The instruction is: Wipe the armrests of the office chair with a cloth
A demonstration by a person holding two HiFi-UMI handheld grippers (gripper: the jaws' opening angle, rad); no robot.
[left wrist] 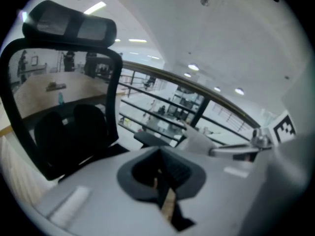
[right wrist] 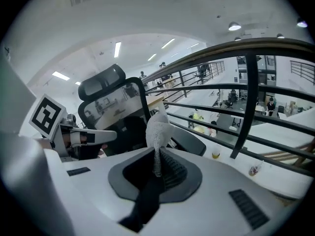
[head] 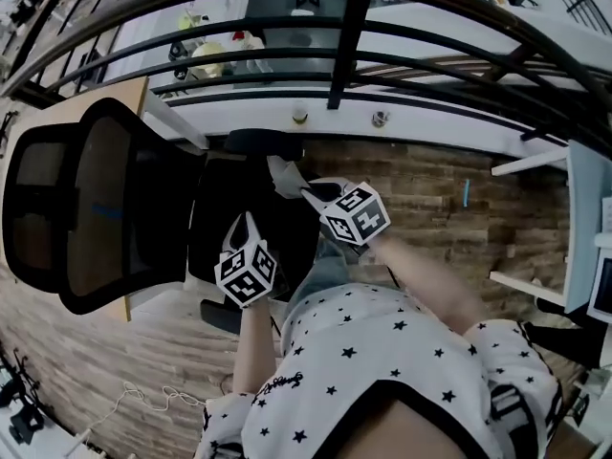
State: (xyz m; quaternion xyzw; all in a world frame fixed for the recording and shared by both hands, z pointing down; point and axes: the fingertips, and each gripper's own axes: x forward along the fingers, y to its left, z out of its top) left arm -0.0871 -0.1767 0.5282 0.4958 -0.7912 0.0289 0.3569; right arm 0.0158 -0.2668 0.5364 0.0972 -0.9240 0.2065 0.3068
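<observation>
Fingers (right wrist: 172,173) of right gripper (right wrist: 157,154) pinch the cloth (right wrist: 158,128), pointing lengthwise toward the armrest (right wrist: 192,141).

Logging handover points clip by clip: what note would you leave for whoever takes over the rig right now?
Left gripper: shut, nothing in it, held above the seat.
Right gripper: shut on the cloth, which sticks up out of the jaws.
Office chair: the cloth is close to the far armrest, contact unclear. The near armrest is by the person's left arm.
Done: cloth is gripped.
Left: wipe both armrests; nothing shows either wiped yet.
</observation>
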